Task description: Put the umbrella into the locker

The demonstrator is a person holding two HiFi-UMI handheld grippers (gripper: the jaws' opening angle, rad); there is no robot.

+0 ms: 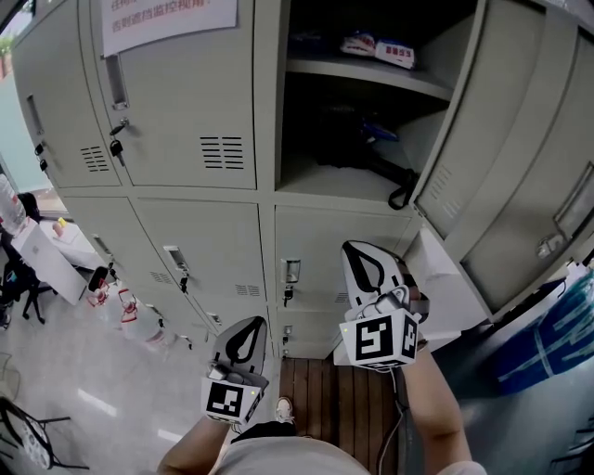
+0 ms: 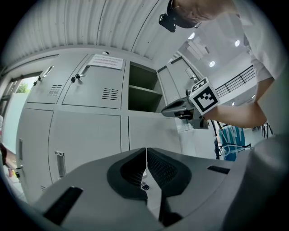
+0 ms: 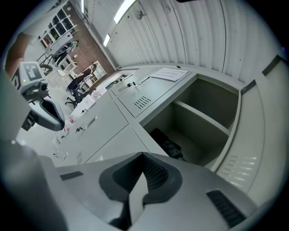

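A bank of grey metal lockers point(image 1: 195, 232) is seen from above, filling most of the head view. One locker in the upper row is open, and its door point(image 1: 520, 176) is swung wide to the right. The open compartment is divided by a shelf point(image 1: 371, 79) into a shallow upper part and a deeper lower part. The umbrella point(image 1: 362, 139), dark and folded, is laid on the floor of the lower part, with its black loop point(image 1: 404, 190) hung over the front edge by the door hinge. In the right gripper view it is seen as a dark bundle at the near left of that same compartment. The right gripper point(image 1: 360, 252) is held in front of the closed door just below the open locker, well apart from the umbrella; its jaws are clenched together with nothing between them. The left gripper point(image 1: 249, 323) is held lower and further left, before the closed doors of the bottom rows, and its jaws are likewise pressed together on nothing. A paper notice point(image 1: 167, 20) is stuck to the closed door left of the open locker. Some small packets point(image 1: 380, 48) are laid on the shelf. Keys point(image 1: 115, 147) are hung from that closed door's lock.
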